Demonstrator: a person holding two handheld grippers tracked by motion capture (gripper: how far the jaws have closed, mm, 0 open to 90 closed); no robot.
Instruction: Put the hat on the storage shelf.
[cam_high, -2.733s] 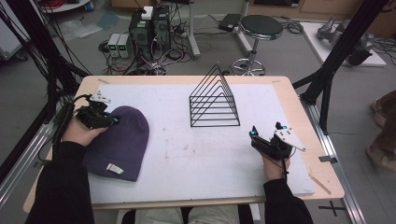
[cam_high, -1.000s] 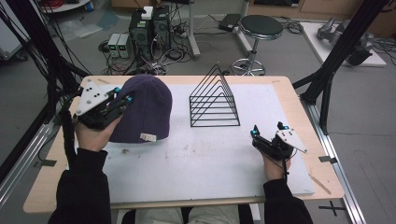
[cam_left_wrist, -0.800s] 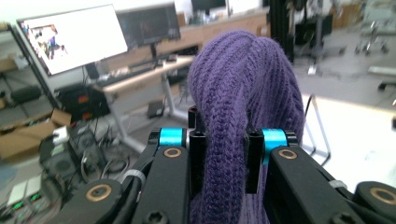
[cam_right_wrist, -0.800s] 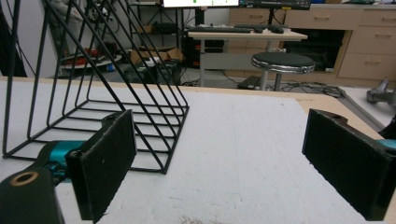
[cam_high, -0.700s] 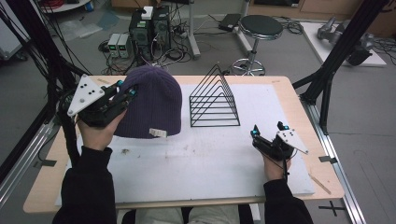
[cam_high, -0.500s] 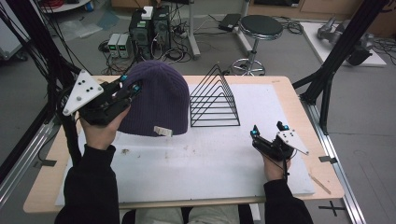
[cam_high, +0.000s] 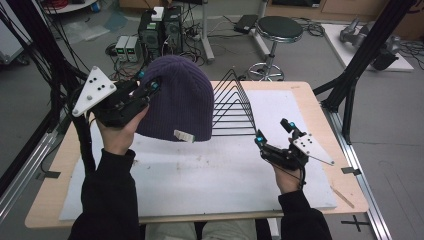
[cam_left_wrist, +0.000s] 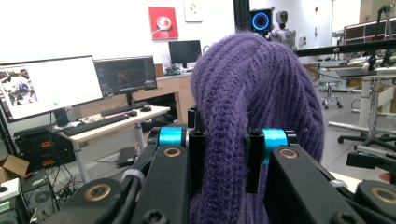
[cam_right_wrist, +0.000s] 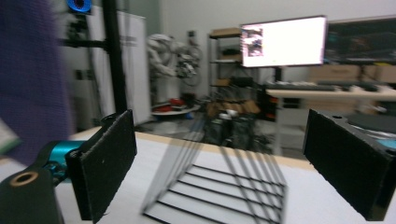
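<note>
White mat (cam_high: 200, 175) below; the left gripper (cam_high: 145, 92) has lifted the purple knitted hat (cam_high: 177, 100), pinched tight, toward the black wire rack (cam_high: 232, 107), mid-frame. The right gripper (cam_high: 272, 135) waits open, lower right.

Purple ribbed-knit beanie (cam_high: 181, 102) with a pale label; black wire rack (cam_high: 232, 107); white mat (cam_high: 200, 172) on a tan tabletop (cam_high: 52, 167); black claws with blue accents.

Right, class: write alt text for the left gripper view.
A purple knit beanie is pinched between the left claw's two black jaws and rises above them. Behind it are desks with two monitors in a lab room.
</note>
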